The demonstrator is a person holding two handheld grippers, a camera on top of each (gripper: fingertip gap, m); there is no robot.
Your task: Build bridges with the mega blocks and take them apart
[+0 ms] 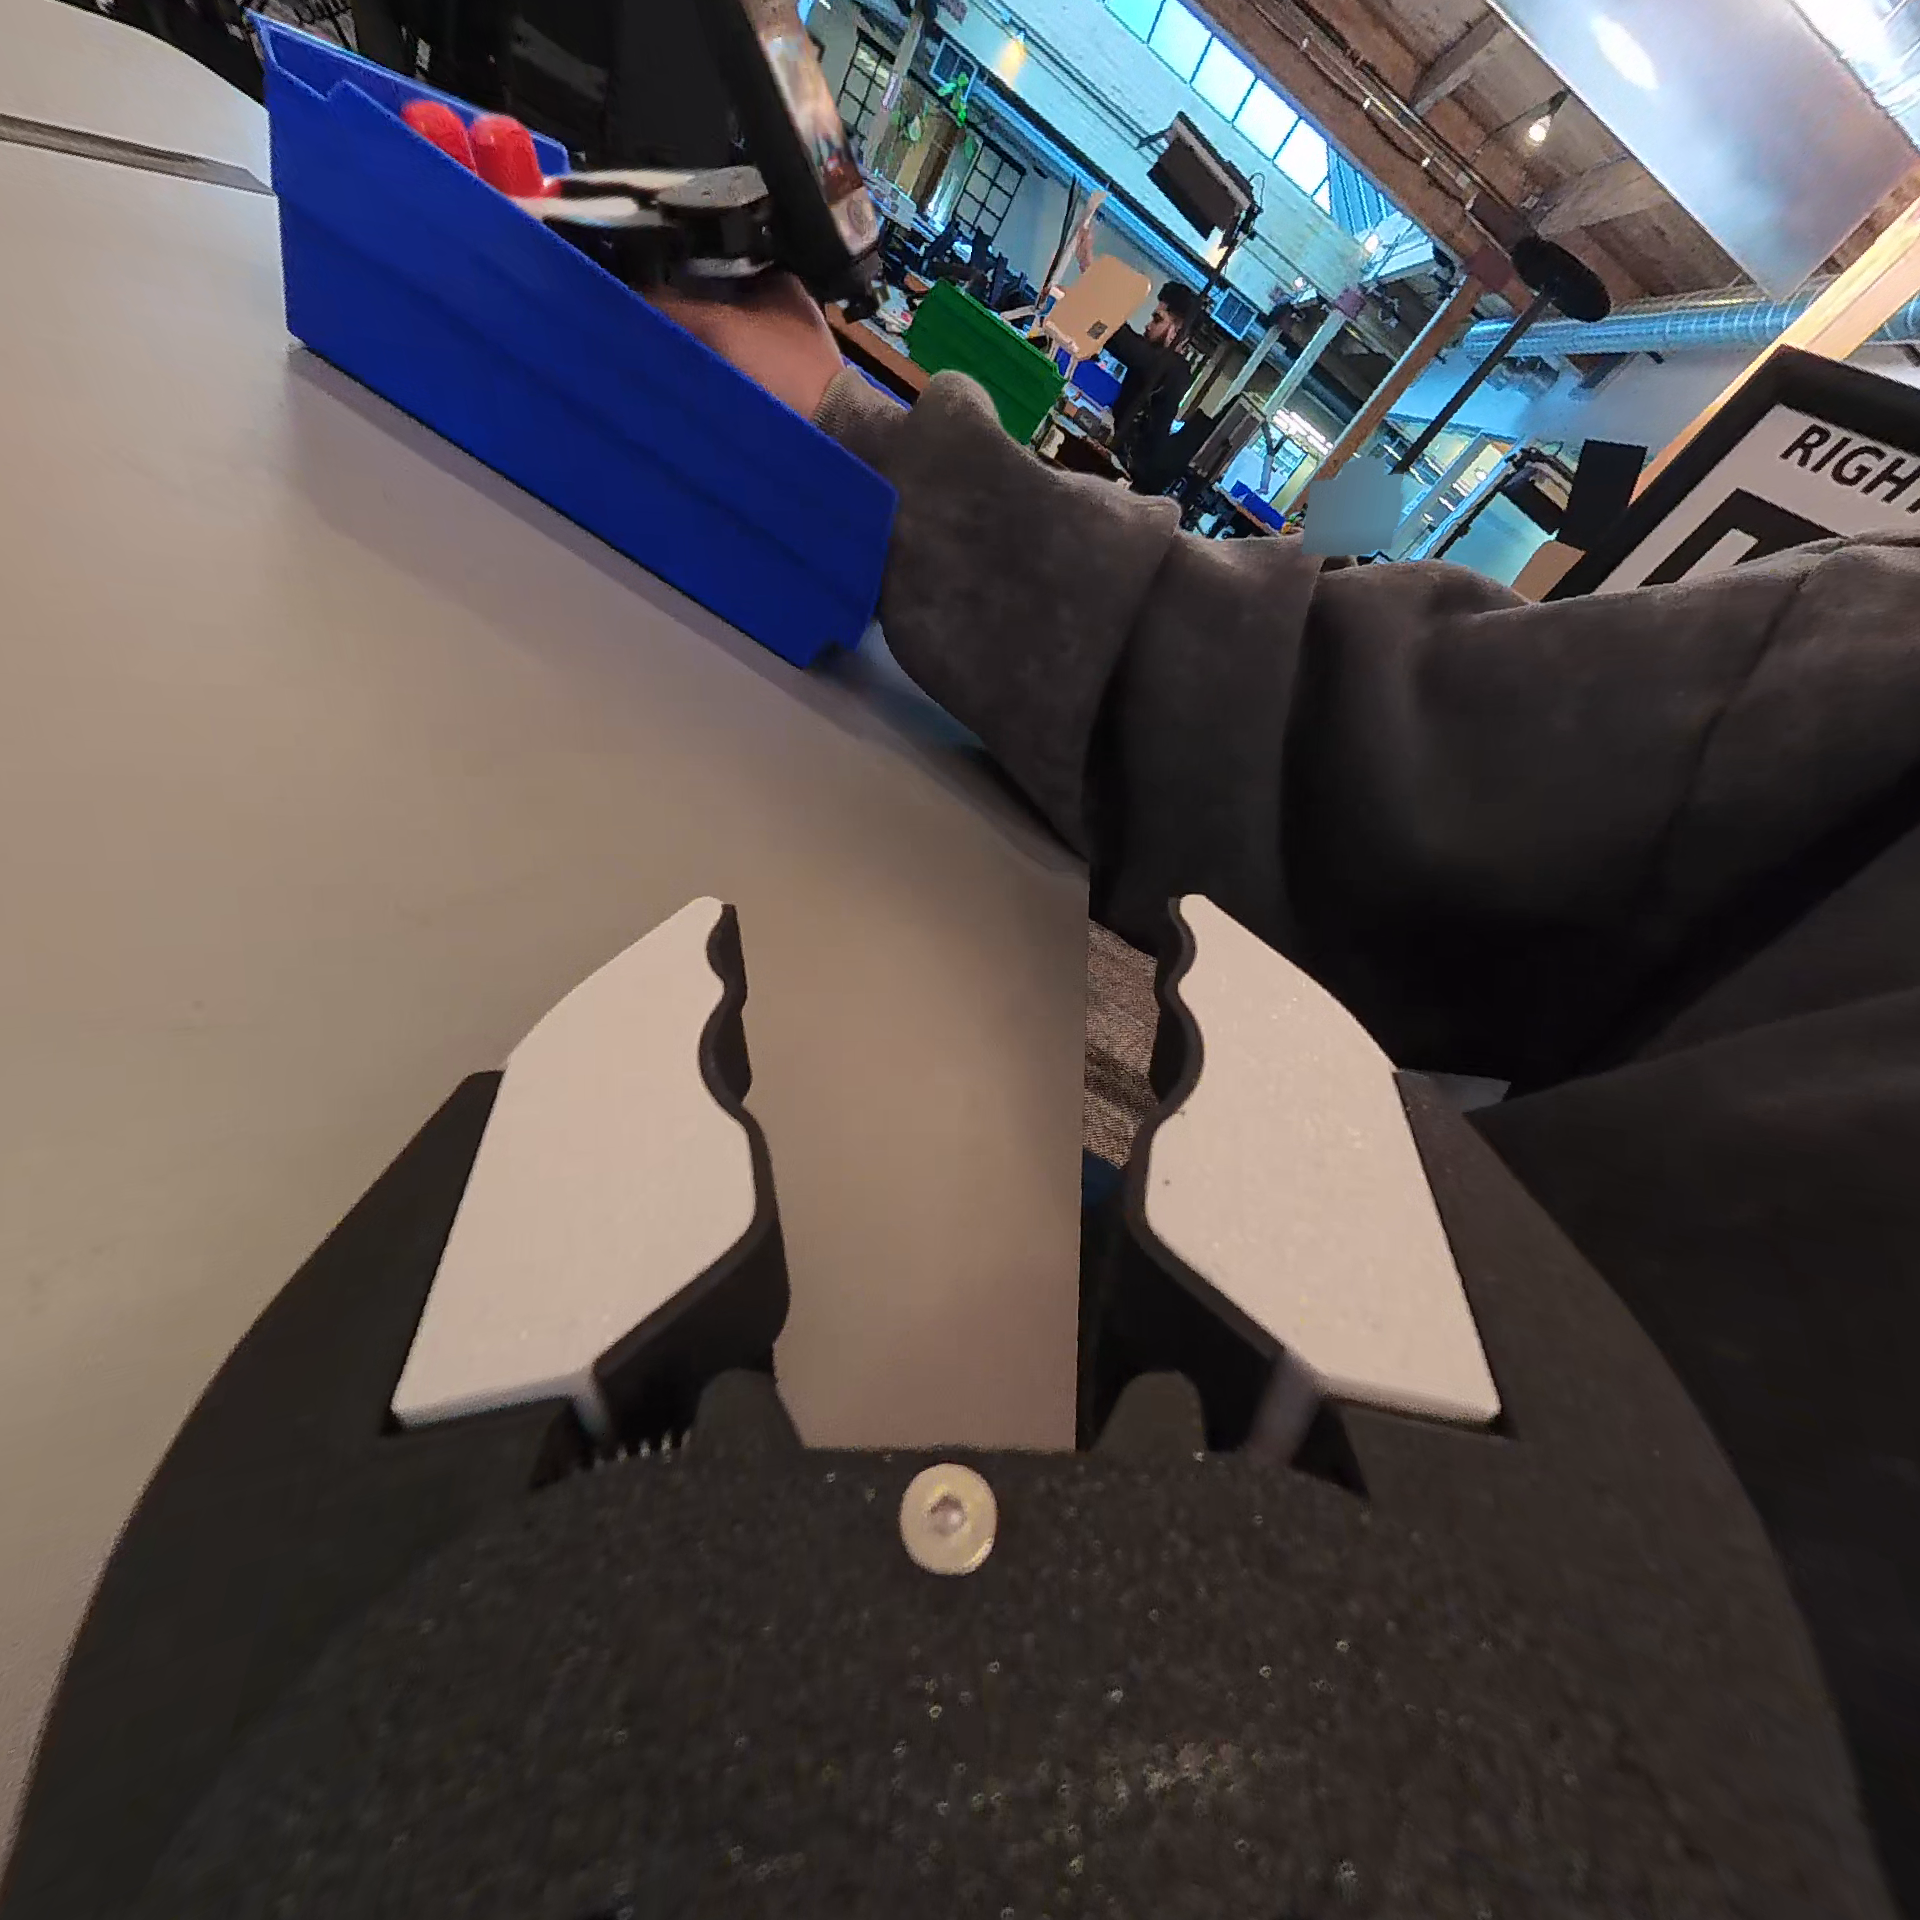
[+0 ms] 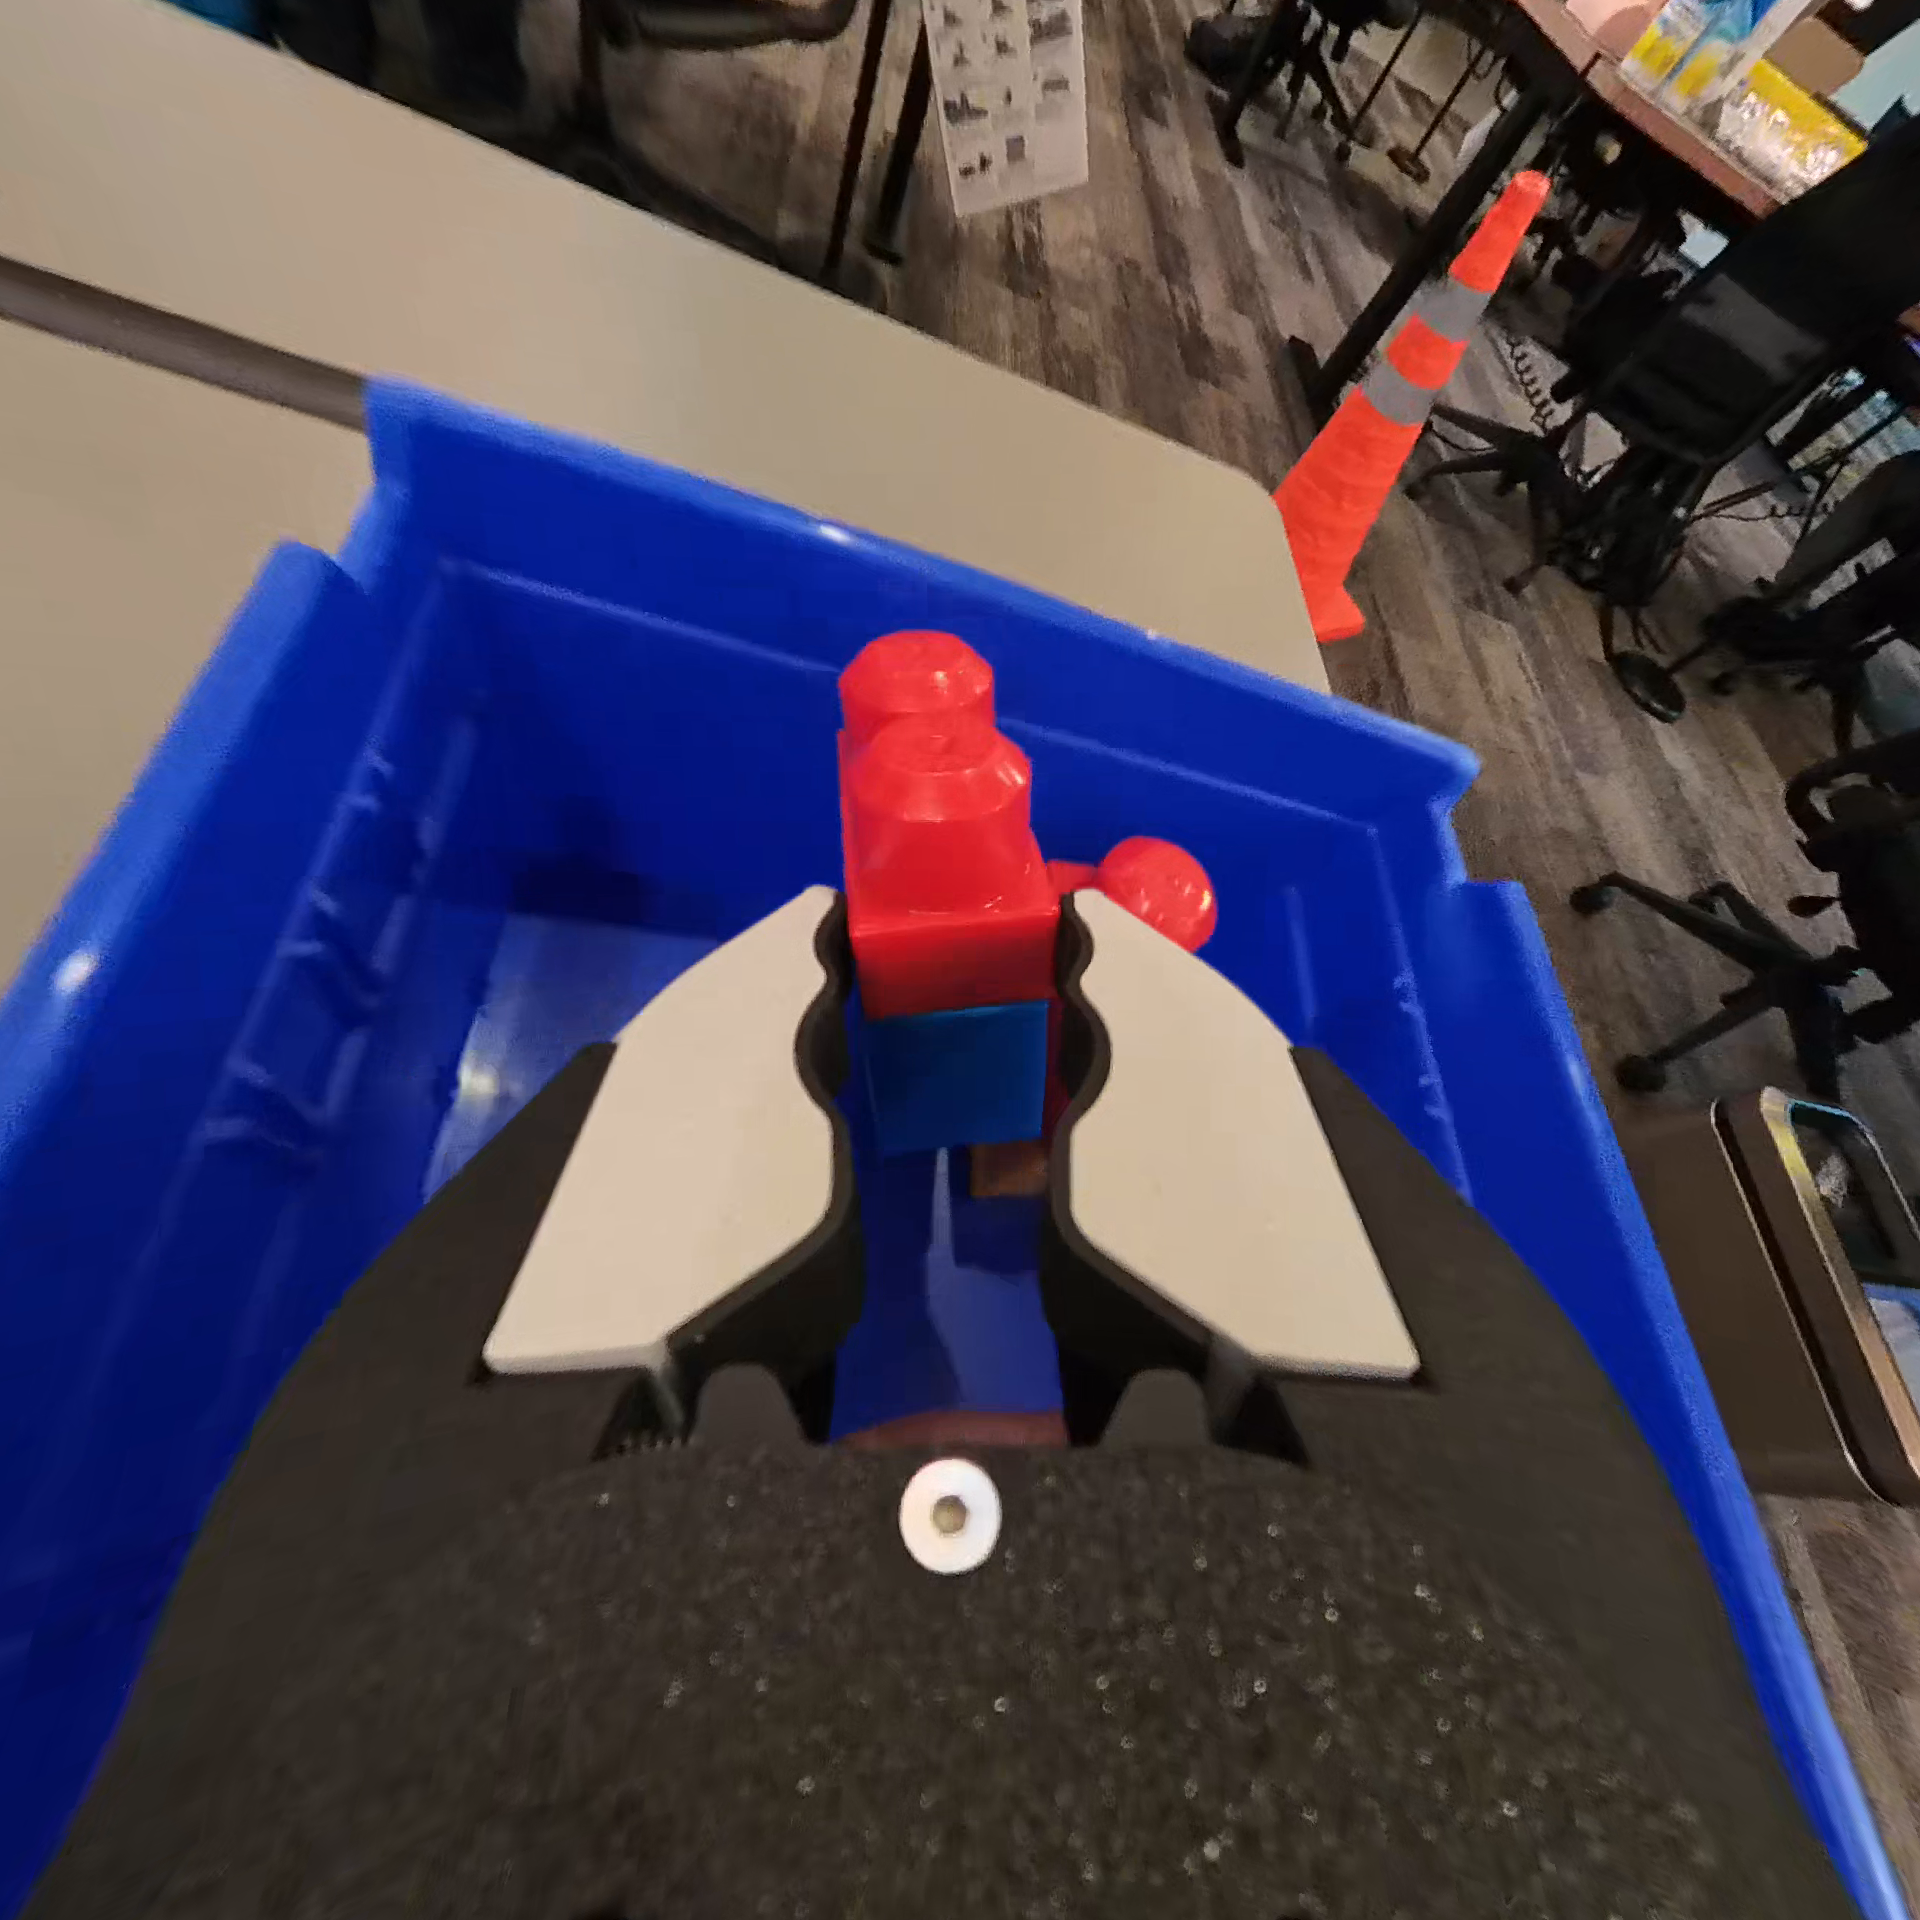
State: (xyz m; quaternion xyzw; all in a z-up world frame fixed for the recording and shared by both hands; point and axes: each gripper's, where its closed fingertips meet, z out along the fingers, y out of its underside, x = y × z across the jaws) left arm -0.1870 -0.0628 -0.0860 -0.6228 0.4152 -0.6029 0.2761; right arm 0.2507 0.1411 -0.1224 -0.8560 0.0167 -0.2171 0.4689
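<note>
A red mega block (image 2: 940, 873) with two round studs is gripped between the jaws of the right gripper (image 2: 948, 940), which are clenched on its lower body. A blue block (image 2: 954, 1075) is seen directly beneath the red one, between the fingers; whether the two are joined cannot be told. A further red stud (image 2: 1162, 891) is visible just to the right, behind the right fingertip. The held block is positioned inside and above a blue plastic bin (image 2: 312, 831), which rests on the grey table (image 2: 623, 312).

In the left wrist view, the same bin (image 1: 540, 384) is seen at the far left of the table (image 1: 312, 831), with the red studs (image 1: 473, 140) rising above its rim and the right gripper (image 1: 582, 203) reaching in from the right. A grey sleeve (image 1: 1299, 707) is extended across the table edge towards the bin.

The left gripper (image 1: 951, 914) is held low over the near table edge, well apart from the bin. Its jaws are released, with nothing between them.

An orange traffic cone (image 2: 1392, 416) stands on the floor beyond the table.
</note>
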